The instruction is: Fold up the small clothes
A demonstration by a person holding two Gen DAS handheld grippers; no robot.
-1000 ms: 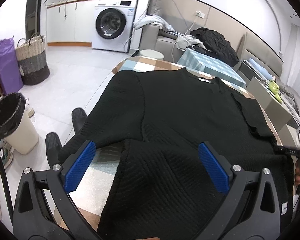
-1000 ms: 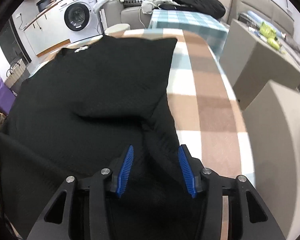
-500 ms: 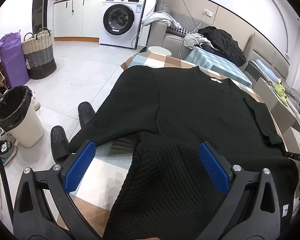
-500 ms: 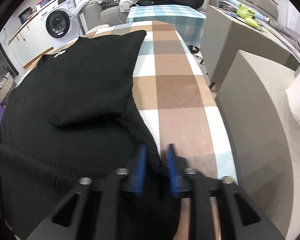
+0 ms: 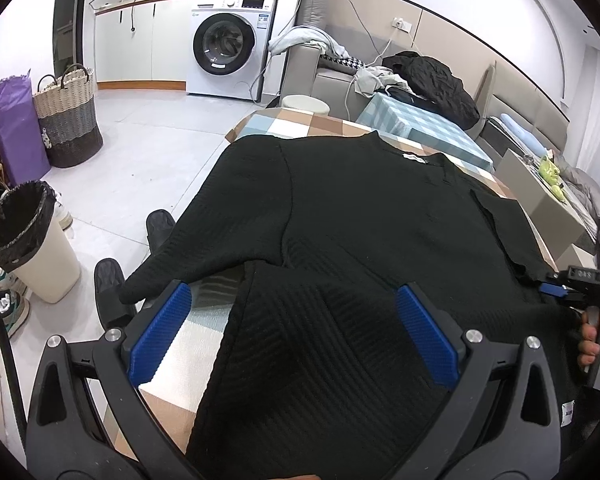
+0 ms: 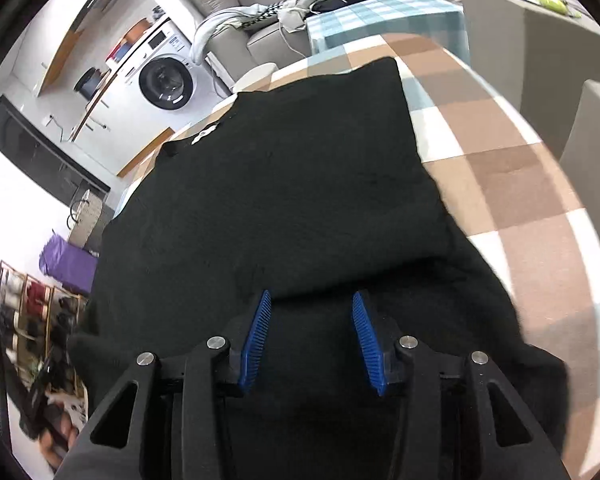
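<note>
A black knit sweater (image 5: 360, 208) lies spread on the checked table (image 5: 292, 124), neck at the far end. Its left sleeve (image 5: 204, 256) droops over the table's left edge. The right side (image 6: 340, 168) is folded in over the body. My left gripper (image 5: 292, 292) hovers wide open over the hem, pads clear of the cloth. My right gripper (image 6: 312, 296) hangs over the folded sleeve's near edge, jaws opening, with fabric below them but not pinched. It also shows at the right edge of the left wrist view as the right gripper (image 5: 556, 290), held by a hand (image 5: 596, 340).
A lined bin (image 5: 24, 240), a woven basket (image 5: 66, 120) and a purple bag (image 5: 14, 124) stand on the floor to the left. Dark shoes (image 5: 160, 228) sit by the table. A washing machine (image 5: 228, 44) and a sofa with clothes (image 5: 420, 76) are behind. Grey boxes (image 6: 540, 20) flank the right.
The right gripper's jaws narrowed near the sweater's right edge, then widened again. It rolled and shifted left over the folded sleeve. The left gripper stayed open and barely moved.
</note>
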